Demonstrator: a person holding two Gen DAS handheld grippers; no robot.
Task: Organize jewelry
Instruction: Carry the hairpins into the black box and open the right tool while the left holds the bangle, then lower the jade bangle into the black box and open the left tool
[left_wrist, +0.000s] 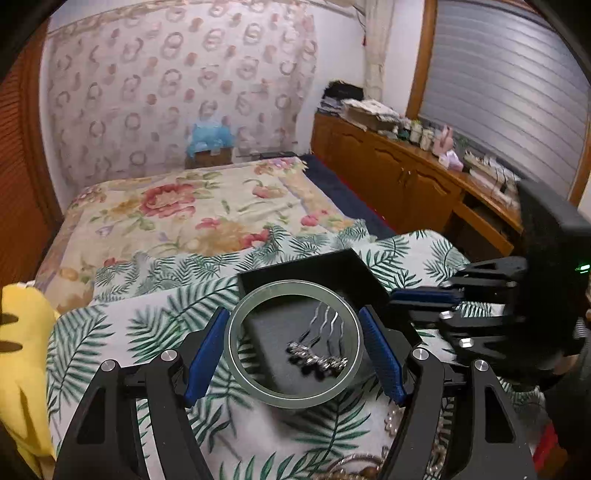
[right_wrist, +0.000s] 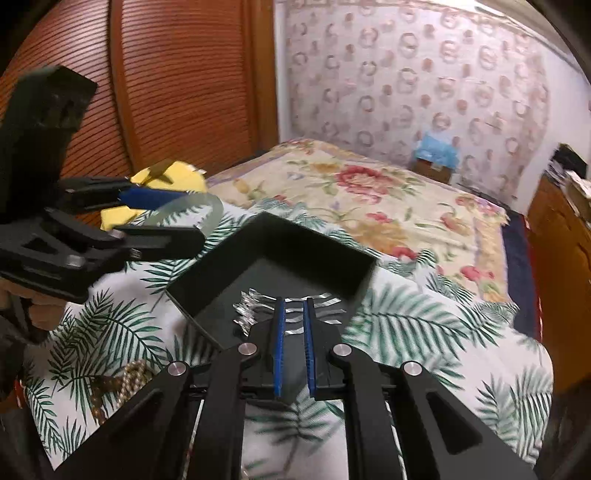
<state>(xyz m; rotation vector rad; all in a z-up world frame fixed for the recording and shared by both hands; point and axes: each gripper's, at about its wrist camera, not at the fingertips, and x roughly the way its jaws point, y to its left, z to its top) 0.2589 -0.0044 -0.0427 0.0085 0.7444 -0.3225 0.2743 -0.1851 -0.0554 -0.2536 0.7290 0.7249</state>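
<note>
Left gripper (left_wrist: 293, 350): blue pads pressed on either side of a pale green bangle (left_wrist: 293, 343), held just above the near end of the black tray (left_wrist: 332, 264). Right gripper (right_wrist: 294, 347): jaws nearly together, clamped on the silver hairpins (right_wrist: 291, 314), over the tray's near edge. Not yet sorted: pearl and gold chains (right_wrist: 118, 384) heaped on the palm-leaf cloth (right_wrist: 424, 332) behind and beside both claws, outside the tray.
</note>
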